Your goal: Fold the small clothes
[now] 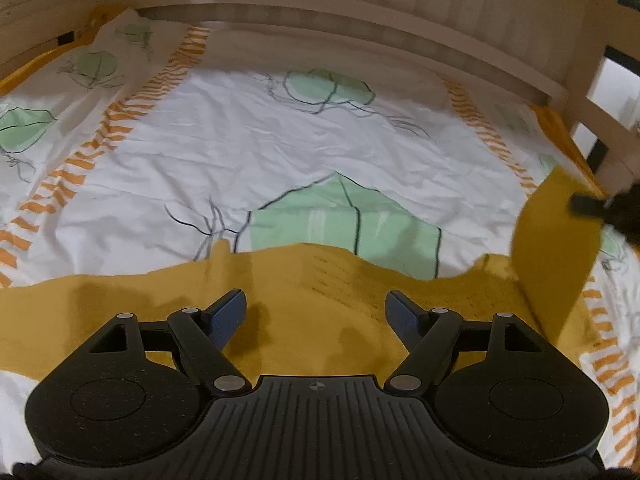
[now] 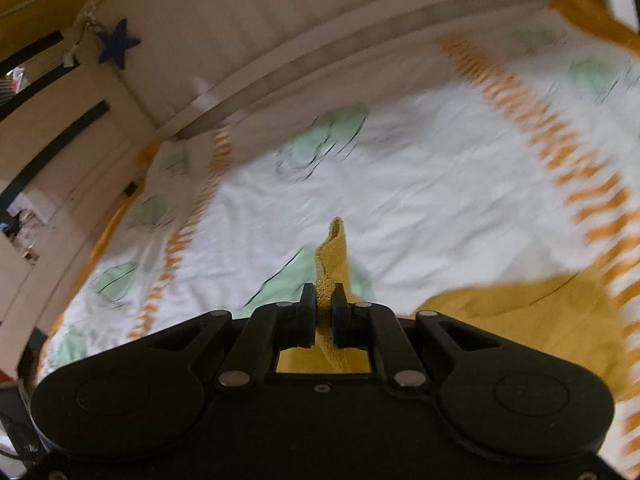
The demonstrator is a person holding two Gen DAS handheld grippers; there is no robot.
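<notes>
A mustard-yellow garment point(image 1: 320, 292) lies spread on the patterned bed cover, right under my left gripper point(image 1: 316, 304). That gripper hangs above the cloth, open, with nothing between its blue pads. At the right edge of the left wrist view, one end of the garment point(image 1: 556, 248) is lifted off the bed by my right gripper point(image 1: 588, 204). In the right wrist view, my right gripper point(image 2: 323, 294) is shut on a narrow fold of the yellow garment point(image 2: 334, 252), which sticks up past the fingertips. The rest of the cloth trails to the lower right point(image 2: 532, 312).
The white bed cover point(image 1: 280, 140) has green shapes and orange striped bands. A pale wooden bed rail point(image 1: 360, 12) runs along the far side, and a slatted frame point(image 1: 600, 120) stands at the right. A blue star point(image 2: 118, 44) hangs on the bed frame.
</notes>
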